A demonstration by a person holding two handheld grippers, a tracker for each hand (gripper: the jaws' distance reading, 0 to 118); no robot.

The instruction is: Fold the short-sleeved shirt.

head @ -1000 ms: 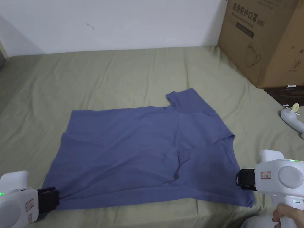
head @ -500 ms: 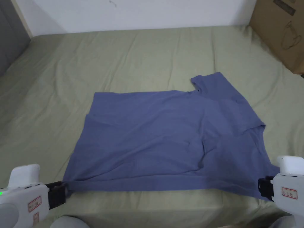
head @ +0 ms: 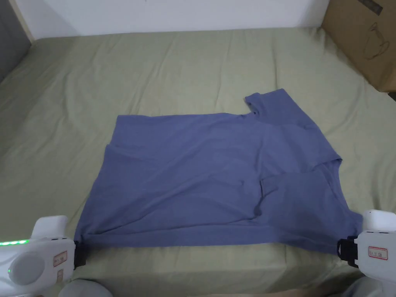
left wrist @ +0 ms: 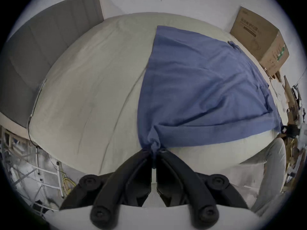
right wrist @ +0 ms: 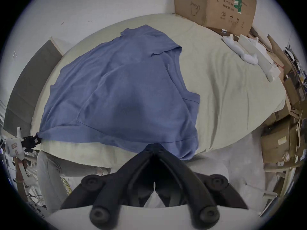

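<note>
The blue short-sleeved cotton shirt [head: 216, 181] is spread flat on the olive-green bed sheet [head: 162, 73], stretched between the 2 tongs along the near edge of the bed. The left gripper [left wrist: 153, 149] is clamped on the bunched hem corner, both jaws pressed together on the cloth. The right gripper [right wrist: 154, 146] is closed on the shirt's opposite near edge. A brown cardboard box [right wrist: 214, 6] stands far beyond the right gripper, against the wall.

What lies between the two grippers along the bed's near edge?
The shirt's taut near edge, spanning left gripper to right gripper, seen in head view.
</note>
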